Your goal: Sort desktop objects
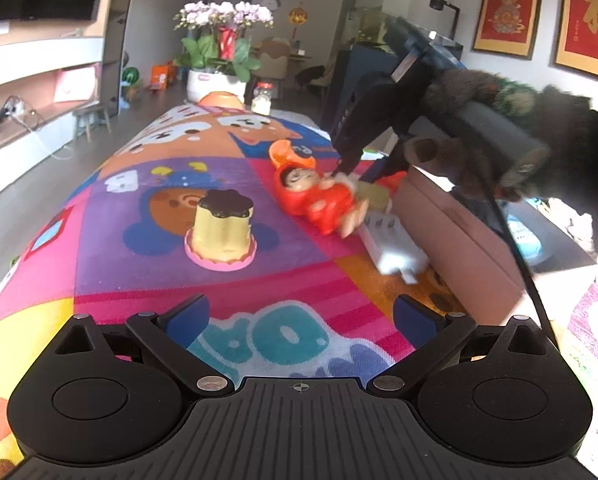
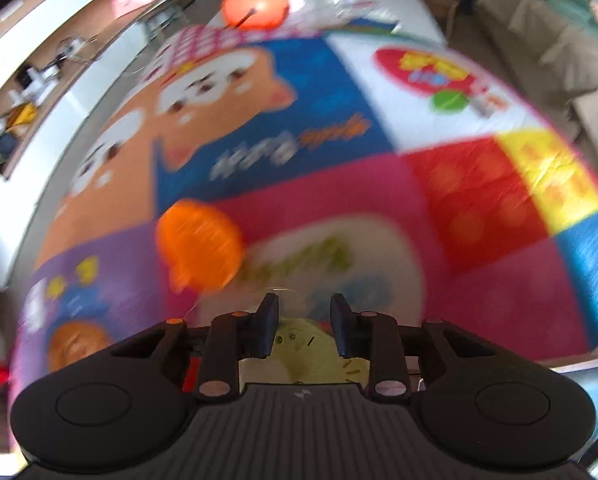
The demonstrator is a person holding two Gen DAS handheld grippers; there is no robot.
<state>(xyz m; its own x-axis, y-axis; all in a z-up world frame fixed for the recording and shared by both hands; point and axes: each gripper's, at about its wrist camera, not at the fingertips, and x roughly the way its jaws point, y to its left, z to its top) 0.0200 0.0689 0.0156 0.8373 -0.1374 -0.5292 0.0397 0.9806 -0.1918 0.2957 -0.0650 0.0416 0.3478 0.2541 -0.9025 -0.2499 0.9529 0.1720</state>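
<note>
In the left wrist view my left gripper (image 1: 301,316) is open and empty, low over the colourful mat (image 1: 147,200). A pudding toy (image 1: 222,230) with a dark top on a pink plate stands ahead of it. Further right, my right gripper (image 1: 345,168) holds a red doll (image 1: 319,196) by a pale green part, lifted and blurred. An orange cap (image 1: 289,152) lies behind the doll. In the right wrist view my right gripper (image 2: 304,330) is shut on the pale green part (image 2: 311,344), with the orange cap (image 2: 199,246) left of the fingers.
A white power strip (image 1: 395,244) lies at the mat's right edge beside a pink sofa (image 1: 459,224). An orange bowl (image 2: 257,4), a jar (image 1: 263,98) and a flower pot (image 1: 217,80) stand at the far end. A shelf unit (image 1: 27,92) runs along the left.
</note>
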